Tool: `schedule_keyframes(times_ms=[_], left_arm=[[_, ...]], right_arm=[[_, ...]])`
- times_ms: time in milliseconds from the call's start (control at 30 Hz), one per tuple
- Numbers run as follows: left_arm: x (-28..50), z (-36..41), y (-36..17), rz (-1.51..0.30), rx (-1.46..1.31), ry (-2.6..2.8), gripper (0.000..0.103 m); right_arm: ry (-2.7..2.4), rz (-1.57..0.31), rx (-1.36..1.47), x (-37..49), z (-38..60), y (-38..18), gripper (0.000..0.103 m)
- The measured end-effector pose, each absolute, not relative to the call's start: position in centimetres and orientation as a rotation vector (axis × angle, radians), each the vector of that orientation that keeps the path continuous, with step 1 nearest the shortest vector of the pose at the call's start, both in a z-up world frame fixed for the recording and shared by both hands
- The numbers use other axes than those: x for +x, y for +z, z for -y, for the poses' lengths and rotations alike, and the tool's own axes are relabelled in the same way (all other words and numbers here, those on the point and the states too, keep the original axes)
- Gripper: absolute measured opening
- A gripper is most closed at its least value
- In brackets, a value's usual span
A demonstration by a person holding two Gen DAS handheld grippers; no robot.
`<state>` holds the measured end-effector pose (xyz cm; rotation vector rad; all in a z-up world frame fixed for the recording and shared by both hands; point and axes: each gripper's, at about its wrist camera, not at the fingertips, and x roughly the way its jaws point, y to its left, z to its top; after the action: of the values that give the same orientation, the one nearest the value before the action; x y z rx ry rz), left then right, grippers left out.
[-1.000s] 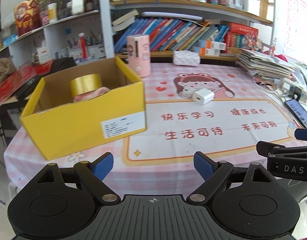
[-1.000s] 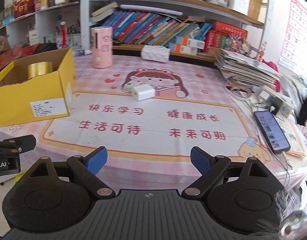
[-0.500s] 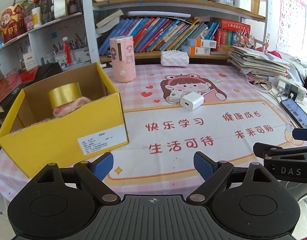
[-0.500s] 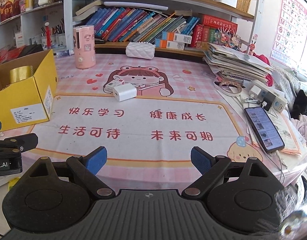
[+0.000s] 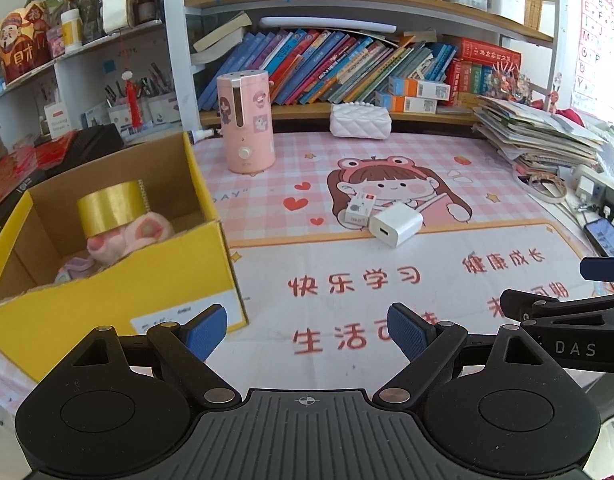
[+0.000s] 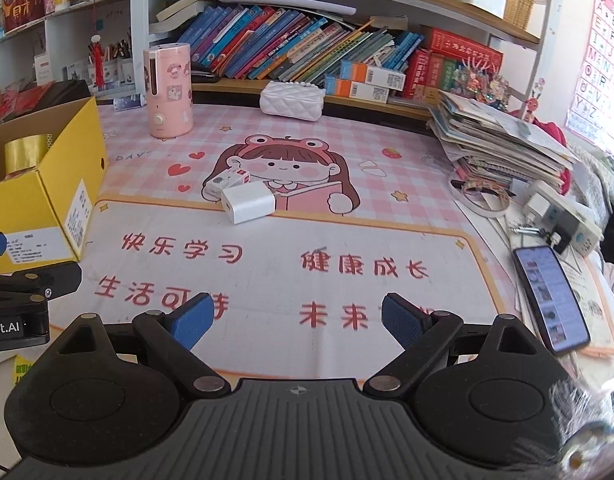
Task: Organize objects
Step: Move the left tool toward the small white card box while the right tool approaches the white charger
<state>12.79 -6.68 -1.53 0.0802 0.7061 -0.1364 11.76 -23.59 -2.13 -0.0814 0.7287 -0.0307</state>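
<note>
Both grippers hang over the near edge of the table, nothing between the jaws. Left gripper (image 5: pixel 306 330): jaws spread wide, empty. Right gripper (image 6: pixel 295 320): the same, spread and empty.

Loose task things sit mid-table on the printed mat (image 5: pixel 387 280). A white charger block (image 5: pixel 396 224) lies flat, touching a small white box with a red mark (image 5: pixel 360 207) at its 10 o'clock. From the right gripper the charger (image 6: pixel 249 202) is up at about 11 o'clock, and from the left gripper at roughly 1 o'clock.

The yellow cardboard box (image 5: pixel 107 312) stands at the left gripper's 10 o'clock. It already holds a gold tape roll (image 5: pixel 111 208), which rests on a pink plush thing (image 5: pixel 127 238). It is likely the drop target.

Handling, as a guess:
- The charger looks like hard, smooth plastic: light, rigid, a bit slippery, not fragile.
- Take it across the two broad flat faces or the short sides, jaws square to it. Avoid the corners, where it could twist out.
- The small box looks like thin card: very light and crushable, so pinch it gently across the narrow width.
- The two touch, so closing on one may nudge the other. Come in from the charger's free side, away from the box.

A phone (image 6: pixel 551 296) lies at the right gripper's 3 o'clock, well apart.
</note>
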Motion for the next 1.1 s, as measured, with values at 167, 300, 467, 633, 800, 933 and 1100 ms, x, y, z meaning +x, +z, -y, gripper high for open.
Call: schedule_keyframes(times_ms=[167,300,467,633,800,933,1100], left_arm=[[14.5,7.7,-1.7,-0.712,0.078,-0.126,0.089],[15.7,8.4,-1.7,-0.713,0.074,-0.116,0.089],[17.0,9.2,-1.8,-0.719,0.07,-0.097,0.089],[18.1,9.9,-1.9,-0.725,0.065,-0.072,0.089],[19.0,10.4,-1.9,-0.727,0.06,-0.05,0.089],[19.6,10.8,-1.9,-0.731,0.057,-0.032,0.089],[20.2,11.2,-1.8,-0.728,0.053,-0.014,0.089]], right_arm=[[-0.017,-0.734,-0.084,13.9,24.5,-2.2,0.091],[-0.007,-0.736,-0.085,15.6,25.4,-2.3,0.091],[0.013,-0.738,-0.089,17.4,26.3,-2.4,0.091],[0.038,-0.741,-0.092,19.1,27.0,-2.5,0.091],[0.066,-0.743,-0.097,20.5,27.6,-2.7,0.091],[0.086,-0.746,-0.099,21.5,28.0,-2.9,0.091],[0.105,-0.743,-0.098,22.4,28.4,-2.9,0.091]])
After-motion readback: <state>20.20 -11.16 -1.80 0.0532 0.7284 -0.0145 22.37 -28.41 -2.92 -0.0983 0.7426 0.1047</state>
